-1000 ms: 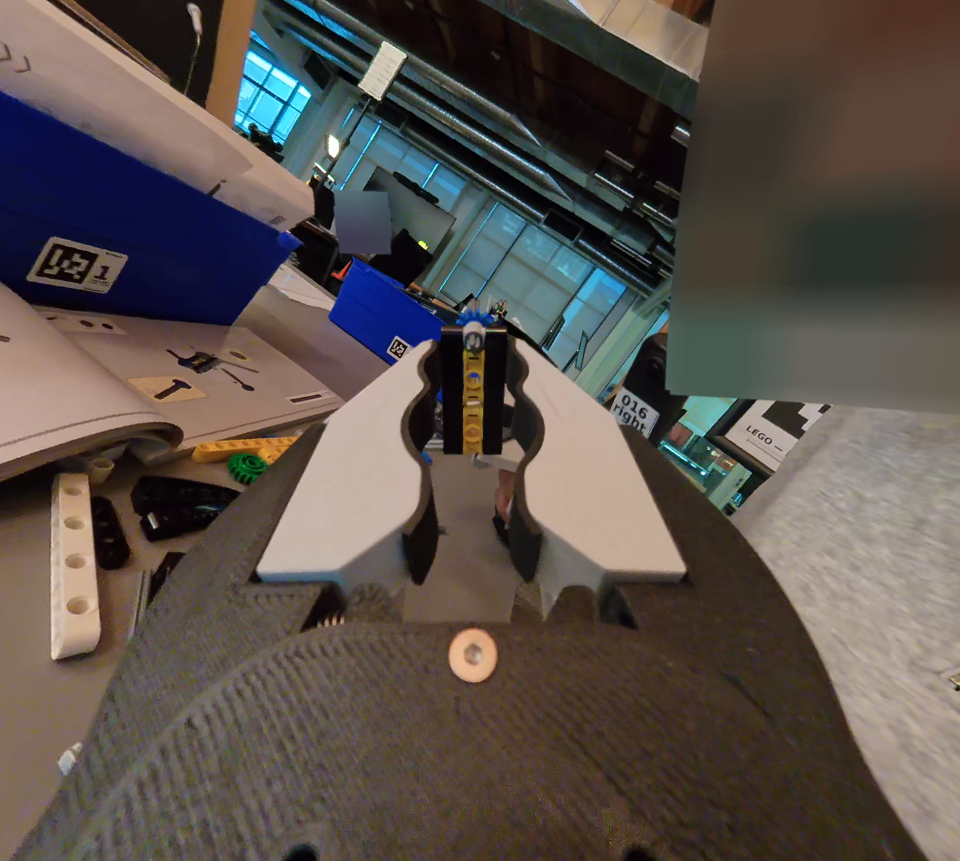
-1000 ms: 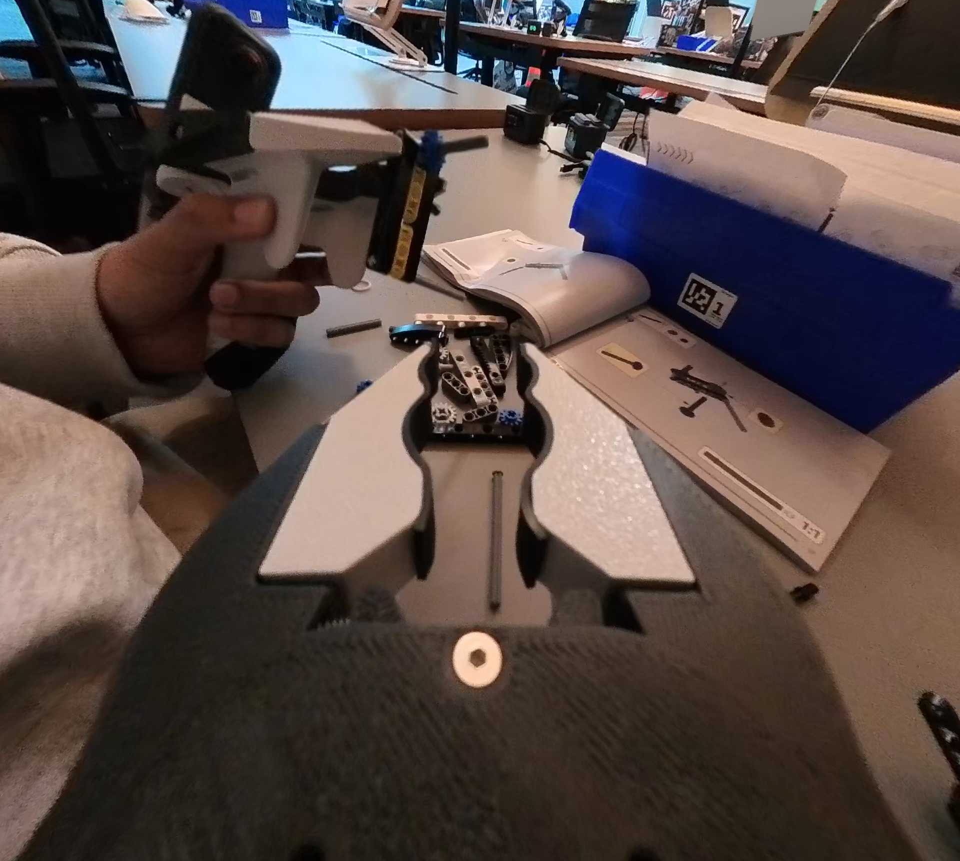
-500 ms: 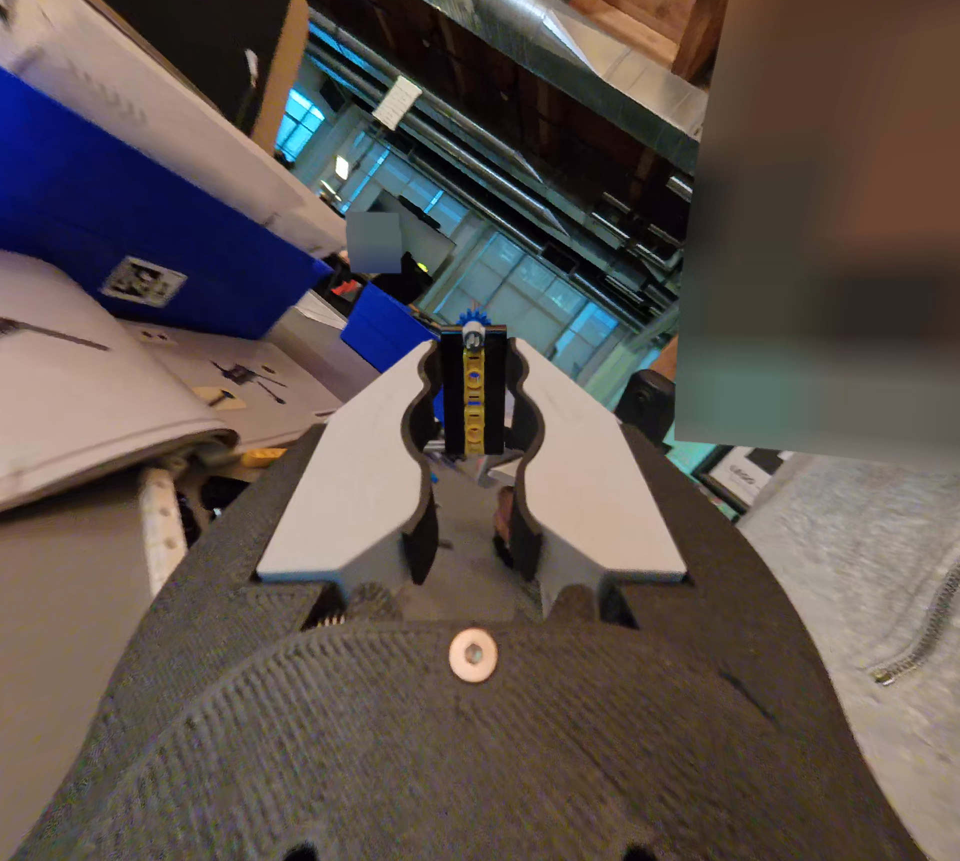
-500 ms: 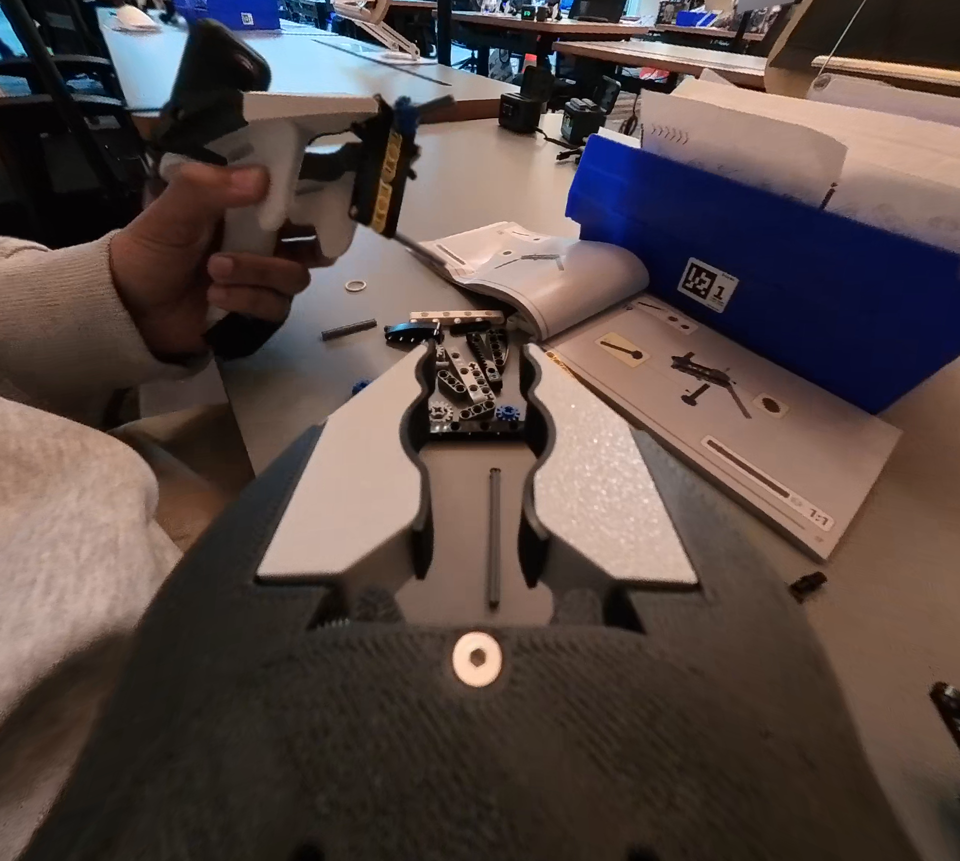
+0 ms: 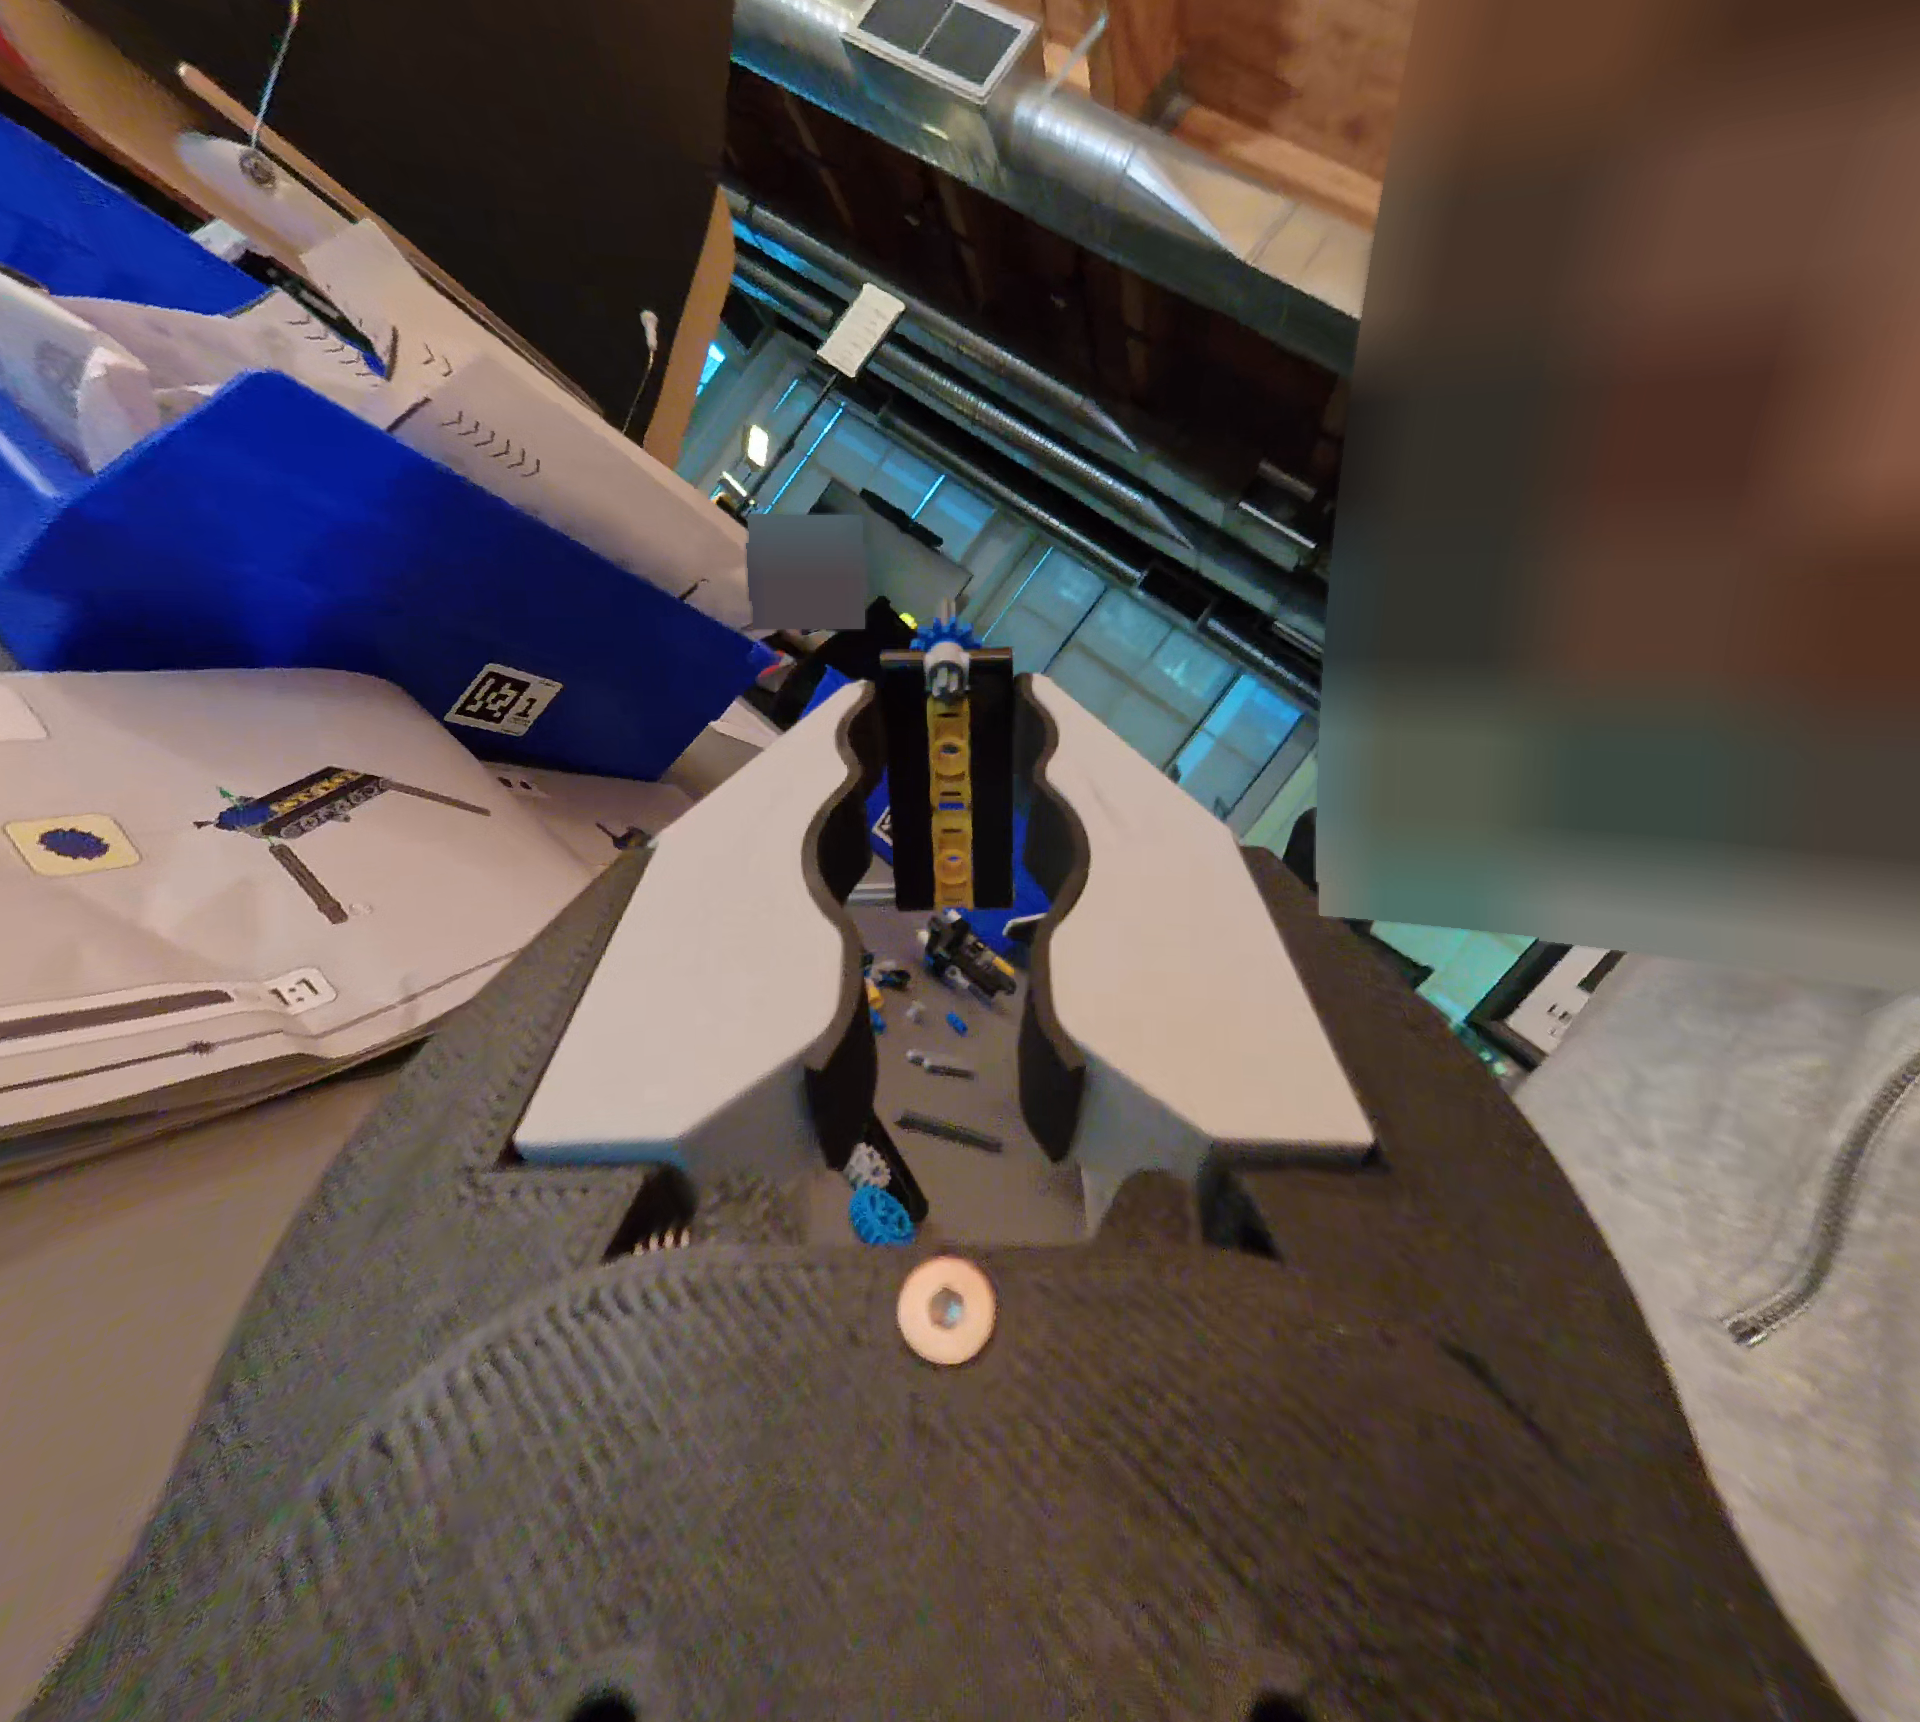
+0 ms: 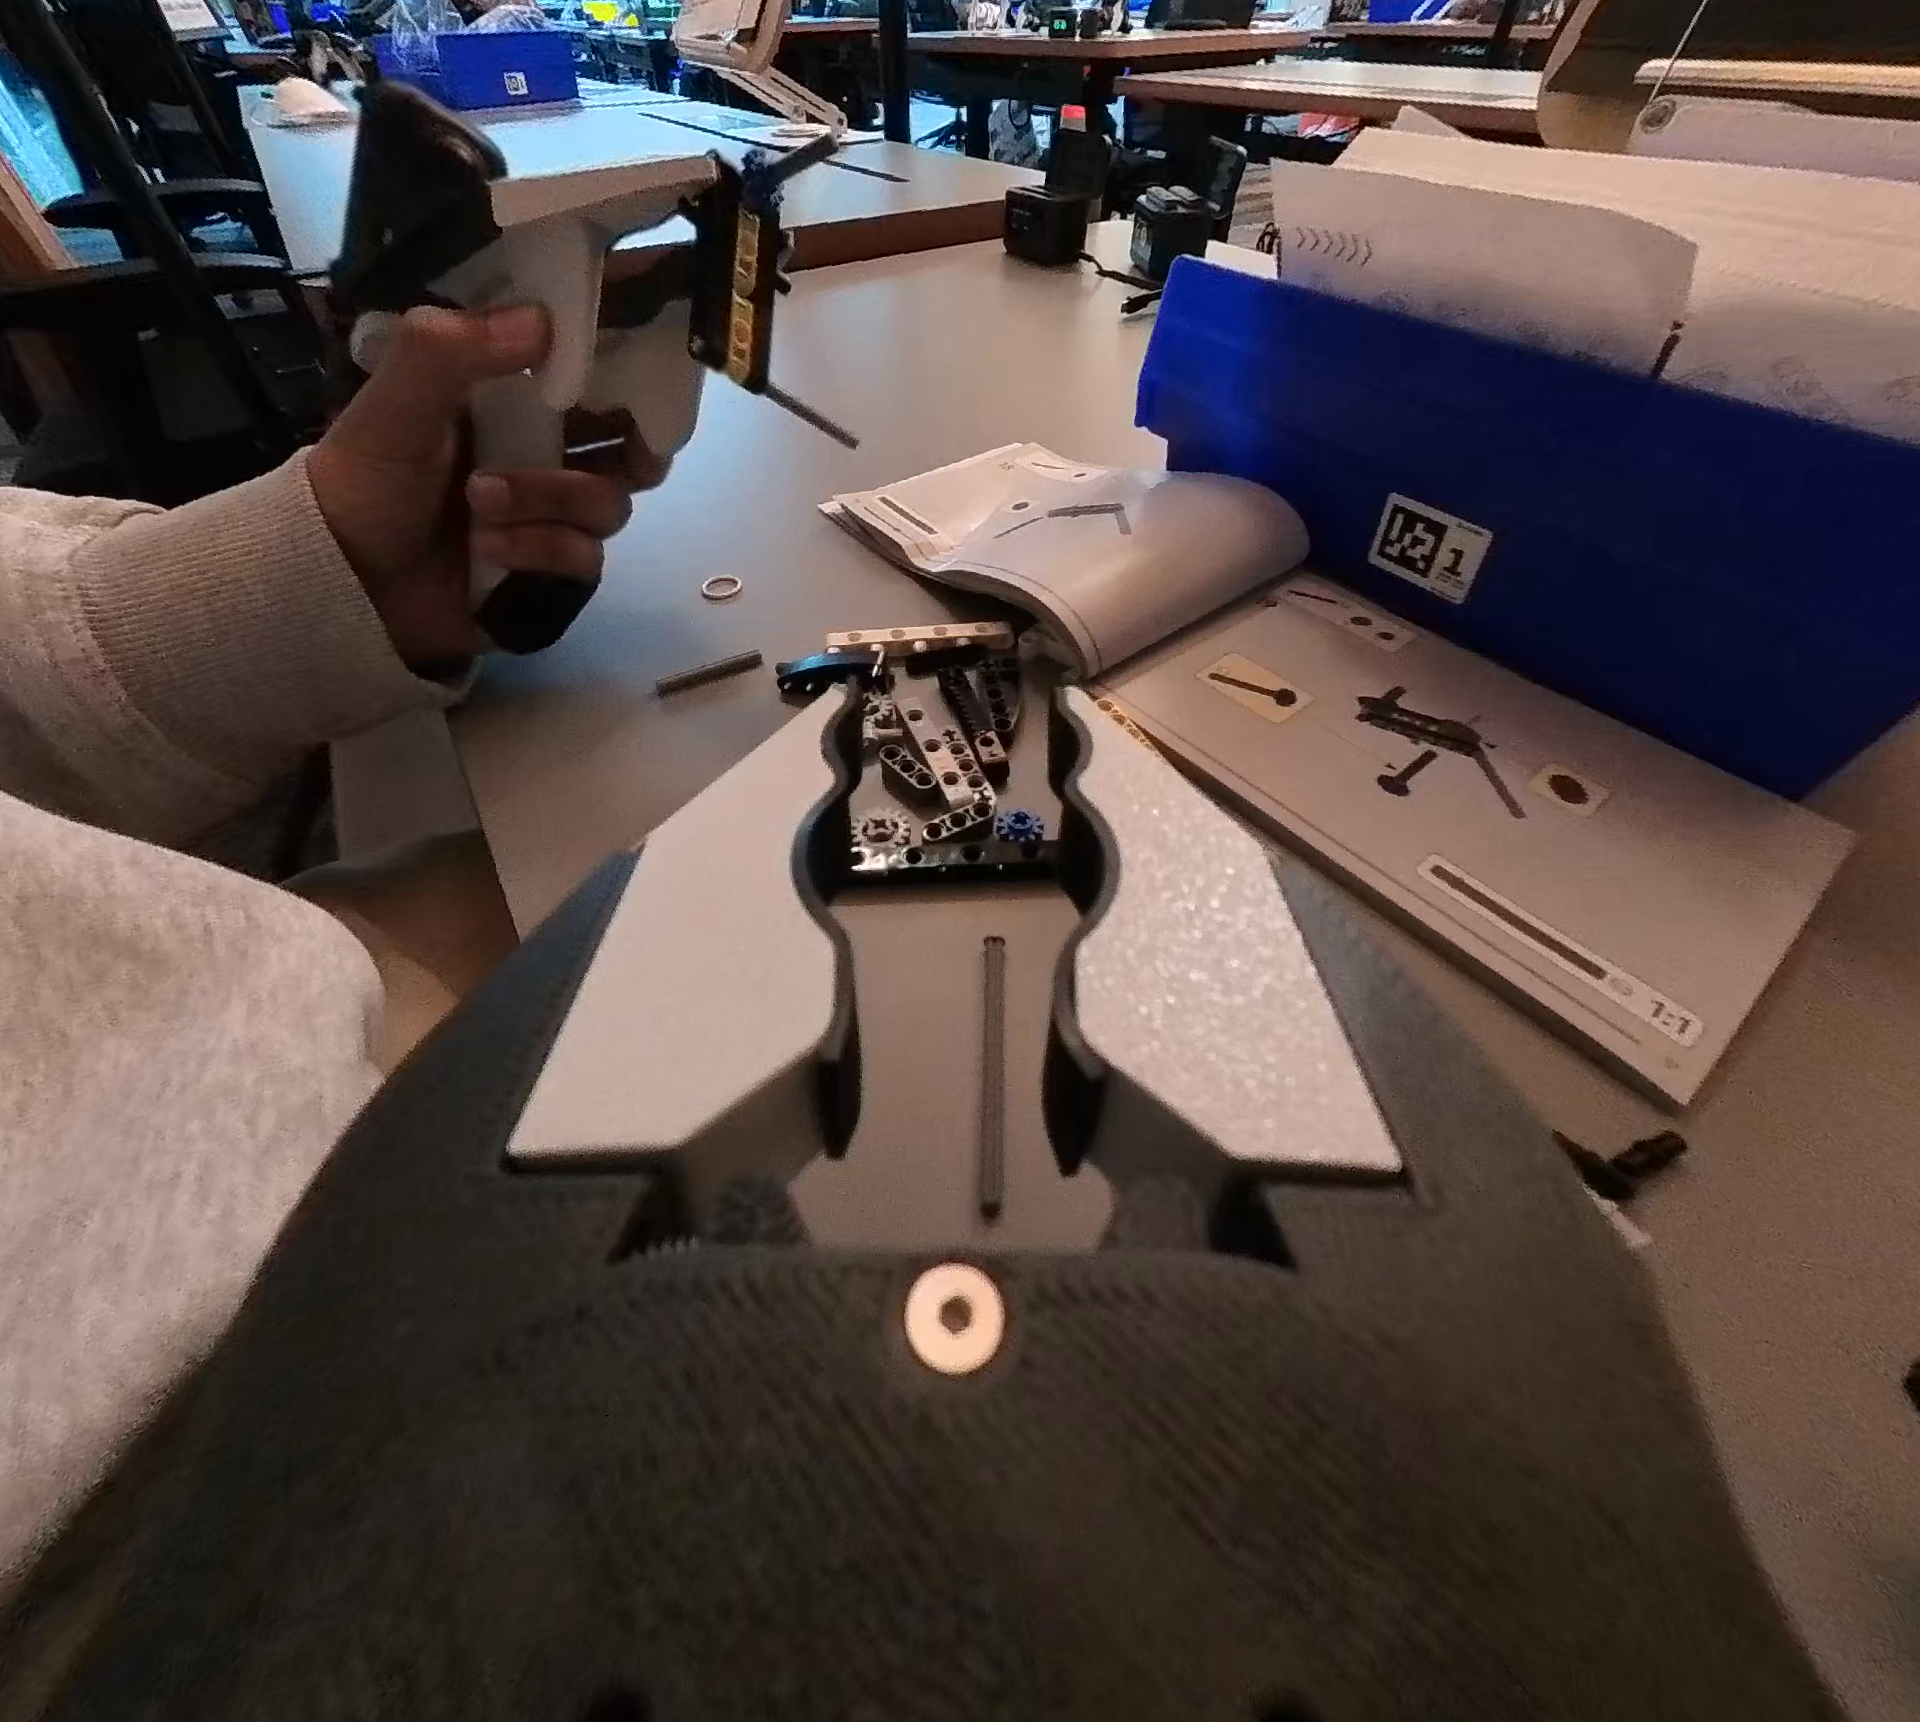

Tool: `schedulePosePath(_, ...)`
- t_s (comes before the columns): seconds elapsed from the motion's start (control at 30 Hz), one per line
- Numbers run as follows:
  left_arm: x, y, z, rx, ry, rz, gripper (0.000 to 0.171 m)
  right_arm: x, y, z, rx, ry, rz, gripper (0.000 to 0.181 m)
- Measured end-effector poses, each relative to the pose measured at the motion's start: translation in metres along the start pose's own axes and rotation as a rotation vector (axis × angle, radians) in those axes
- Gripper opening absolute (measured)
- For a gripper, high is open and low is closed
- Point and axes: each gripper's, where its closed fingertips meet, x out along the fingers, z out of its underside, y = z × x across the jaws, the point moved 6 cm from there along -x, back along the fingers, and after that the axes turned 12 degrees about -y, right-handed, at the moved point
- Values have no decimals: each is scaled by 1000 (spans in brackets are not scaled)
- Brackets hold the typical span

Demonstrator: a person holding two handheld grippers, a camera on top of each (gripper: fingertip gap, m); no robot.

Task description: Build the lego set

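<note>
Left tool (image 5: 945,789): raised off the surface, tilted up toward the ceiling; my fingers are clenched on the lego assembly (image 5: 948,784).
Lego assembly: a black beam with a yellow strip down its middle, blue gear at the top end, a thin dark axle sticking out of both ends in the right wrist view (image 6: 743,285). It stands upright between my fingertips, well above the surface.
Left hand (image 6: 473,477): wrapped round the left tool's grip, grey sleeve at the wrist.
Right tool (image 6: 951,825): low over the surface, released, jaws apart with nothing between them.
Long axle (image 6: 992,1075): lies flat on the surface in the gap between my right fingers, pointing forward, touched by neither.
Loose parts pile (image 6: 940,753): black and grey beams, a grey gear and a small blue gear, just past my right fingertips.
Short axle (image 6: 710,673): left of the pile, lying apart from it; a small ring (image 6: 722,587) sits beyond it.
Instruction booklet (image 6: 1403,799): open on the surface, right of the pile, pages curled at the spine.
Blue bin (image 6: 1621,550): behind the booklet, marker sticker on its front, white paper sticking out of the top.
Surface (image 6: 935,363): grey, bare beyond the booklet.
</note>
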Motion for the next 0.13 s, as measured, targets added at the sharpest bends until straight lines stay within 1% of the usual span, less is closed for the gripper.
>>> schedulePosePath(0.13,2,1,2,-3,-19,24,23,1,1,0,11,-10,-6,34)
